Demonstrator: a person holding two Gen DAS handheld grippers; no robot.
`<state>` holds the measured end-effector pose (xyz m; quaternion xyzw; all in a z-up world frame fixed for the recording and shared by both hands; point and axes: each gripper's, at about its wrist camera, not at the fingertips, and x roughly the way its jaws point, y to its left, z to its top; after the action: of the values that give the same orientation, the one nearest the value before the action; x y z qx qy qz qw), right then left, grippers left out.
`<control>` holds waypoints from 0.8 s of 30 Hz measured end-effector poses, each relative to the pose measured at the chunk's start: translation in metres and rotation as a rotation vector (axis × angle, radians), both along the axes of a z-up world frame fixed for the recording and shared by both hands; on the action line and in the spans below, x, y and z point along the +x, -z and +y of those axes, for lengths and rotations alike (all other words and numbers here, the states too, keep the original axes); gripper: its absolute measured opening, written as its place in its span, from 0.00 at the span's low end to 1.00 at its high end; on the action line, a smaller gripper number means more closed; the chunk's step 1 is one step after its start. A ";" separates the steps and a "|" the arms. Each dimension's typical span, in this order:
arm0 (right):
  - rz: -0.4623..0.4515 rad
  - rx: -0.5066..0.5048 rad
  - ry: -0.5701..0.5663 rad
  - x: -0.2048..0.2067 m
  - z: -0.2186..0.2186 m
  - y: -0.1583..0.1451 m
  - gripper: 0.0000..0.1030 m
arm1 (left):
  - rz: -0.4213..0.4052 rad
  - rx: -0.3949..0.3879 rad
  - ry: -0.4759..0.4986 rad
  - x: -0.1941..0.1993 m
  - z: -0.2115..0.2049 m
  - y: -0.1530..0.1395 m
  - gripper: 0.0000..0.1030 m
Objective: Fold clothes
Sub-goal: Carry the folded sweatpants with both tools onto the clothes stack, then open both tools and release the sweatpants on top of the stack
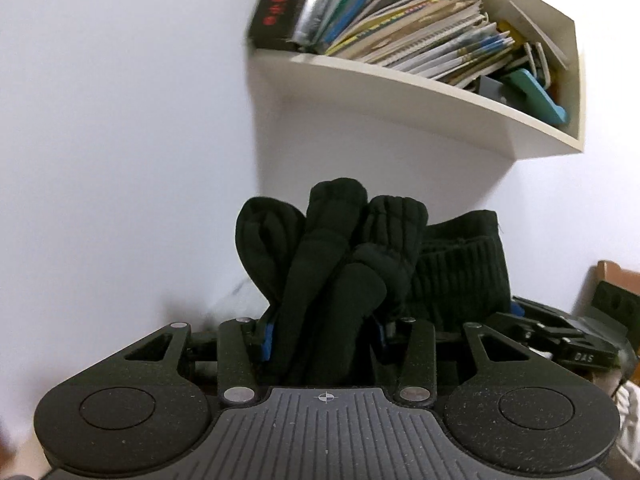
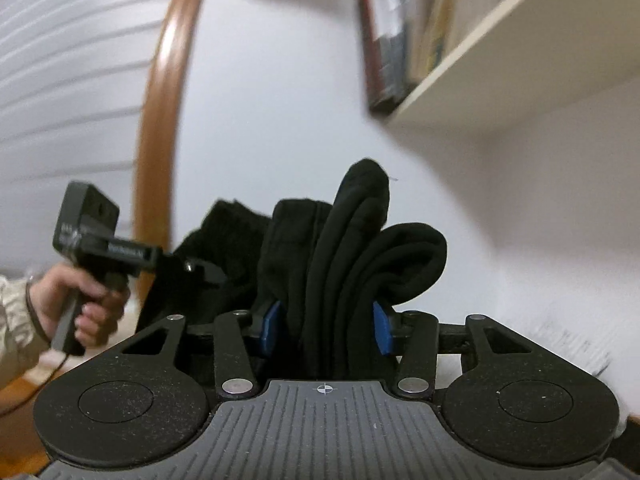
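- Black knitted fabric [image 1: 340, 280] was bunched in thick folds between the blue pads [image 1: 267, 340] of the left gripper [image 1: 324, 336], whose jaws stood partway closed and pressed on the cloth from both sides.
- Over at the right gripper [image 2: 326, 328] it was the same: another bunch of the same dark garment [image 2: 352, 260] was pinched between its blue pads [image 2: 382, 334], jaws partway in and gripping.
- Both ends of the garment were held up in the air in front of the white wall [image 1: 120, 140], with a ribbed stretch of it hanging between the two tools.
- From the right side, the person's left hand [image 2: 86, 300] showed clutching the handle of its tool, a pale sleeve [image 2: 16, 320] behind it.
- Farther back, a cream wall shelf [image 1: 420, 92] was crammed with leaning books [image 1: 432, 36].
- A curved wooden frame [image 2: 168, 100] stood off to the left by the white slats [image 2: 72, 60].
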<state>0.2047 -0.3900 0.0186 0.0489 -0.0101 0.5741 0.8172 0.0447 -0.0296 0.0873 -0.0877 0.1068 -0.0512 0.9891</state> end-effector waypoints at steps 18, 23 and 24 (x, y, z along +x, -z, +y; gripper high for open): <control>0.199 -0.179 0.548 0.255 0.054 0.054 0.74 | 0.274 0.303 -0.191 0.354 -0.034 0.002 0.74; 0.189 -0.156 0.463 0.250 0.054 0.049 0.74 | 0.280 0.261 -0.207 0.349 -0.025 0.019 0.80; 0.182 -0.159 0.448 0.244 0.058 0.048 0.74 | 0.283 0.262 -0.215 0.348 -0.024 0.021 0.81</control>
<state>0.4483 -0.3324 -0.0296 0.0326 0.0981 0.3709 0.9229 0.3922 -0.0533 0.0667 0.0245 0.2402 0.0816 0.9670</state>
